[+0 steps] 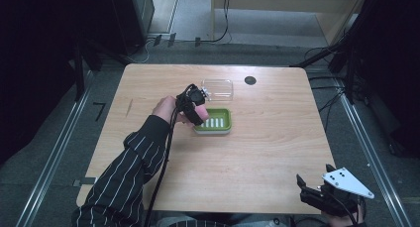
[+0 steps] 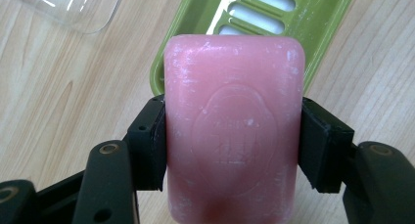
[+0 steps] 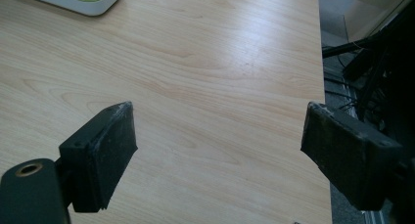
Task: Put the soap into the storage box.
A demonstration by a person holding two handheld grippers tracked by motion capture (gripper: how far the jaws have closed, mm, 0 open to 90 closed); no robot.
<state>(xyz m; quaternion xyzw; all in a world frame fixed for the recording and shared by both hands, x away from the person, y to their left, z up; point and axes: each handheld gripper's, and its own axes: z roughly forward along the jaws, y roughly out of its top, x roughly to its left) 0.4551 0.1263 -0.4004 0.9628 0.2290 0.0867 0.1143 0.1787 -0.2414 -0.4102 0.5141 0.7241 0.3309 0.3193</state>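
Note:
A pink bar of soap (image 2: pixel 232 126) with an embossed stamp sits between the two pads of my left gripper (image 2: pixel 232 145), which is shut on it. In the high view that left gripper (image 1: pixel 197 108) hovers at the left end of the green soap dish (image 1: pixel 220 119), whose white slotted insert (image 2: pixel 262 11) shows just beyond the soap. My right gripper (image 3: pixel 218 150) stands open over bare wood, nothing between its pads; it rests by the table's front right corner (image 1: pixel 317 190).
A clear plastic lid (image 1: pixel 218 88) lies just behind the dish. A dark round grommet (image 1: pixel 250 80) sits near the table's far edge. The table's right edge (image 3: pixel 320 87) drops to floor with cables and stand legs.

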